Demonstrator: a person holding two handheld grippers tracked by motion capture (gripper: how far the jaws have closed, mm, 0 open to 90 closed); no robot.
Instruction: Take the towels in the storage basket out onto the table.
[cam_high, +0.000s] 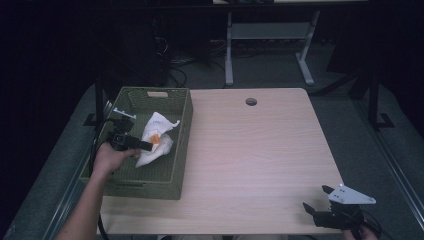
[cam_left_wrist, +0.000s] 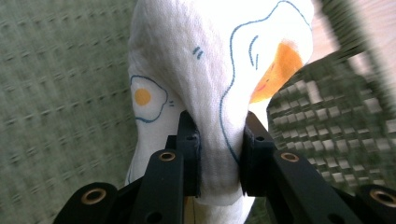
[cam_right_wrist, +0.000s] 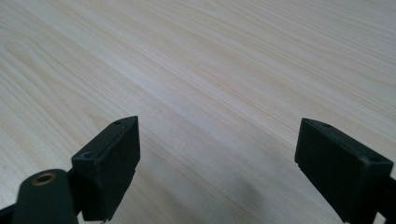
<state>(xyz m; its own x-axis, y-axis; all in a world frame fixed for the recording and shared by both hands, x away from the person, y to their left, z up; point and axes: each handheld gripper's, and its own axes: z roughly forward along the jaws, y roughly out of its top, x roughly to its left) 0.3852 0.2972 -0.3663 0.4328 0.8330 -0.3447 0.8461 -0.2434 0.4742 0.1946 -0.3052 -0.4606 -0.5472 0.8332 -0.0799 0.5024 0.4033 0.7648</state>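
I have the left gripper (cam_high: 146, 145) clenched on the white cloth (cam_high: 156, 139), the one printed with fried eggs, and I judge the step in hand to be lifting it out of the green basket (cam_high: 182, 150); to do that well I would raise straight up until the hanging end is above the rim, since a sideways pull could drag the fabric over the woven wall and tip or slide the basket; I would keep the squeeze firm, because the fabric is soft and could slip out under its own weight.

In the left gripper view the cloth (cam_left_wrist: 210, 84) is bunched into a fold between the two black pads (cam_left_wrist: 189, 154), pinched from both sides, with most of it standing up beyond the tips and a little tail poking out below them; the basket's weave lies behind it.

Moving right, the wooden table (cam_high: 260, 150) is bare across its middle; at the near right corner my right gripper (cam_high: 316, 197) rests low over the table (cam_right_wrist: 210, 70) with its jaws spread wide and nothing between them, well apart from the cloth.
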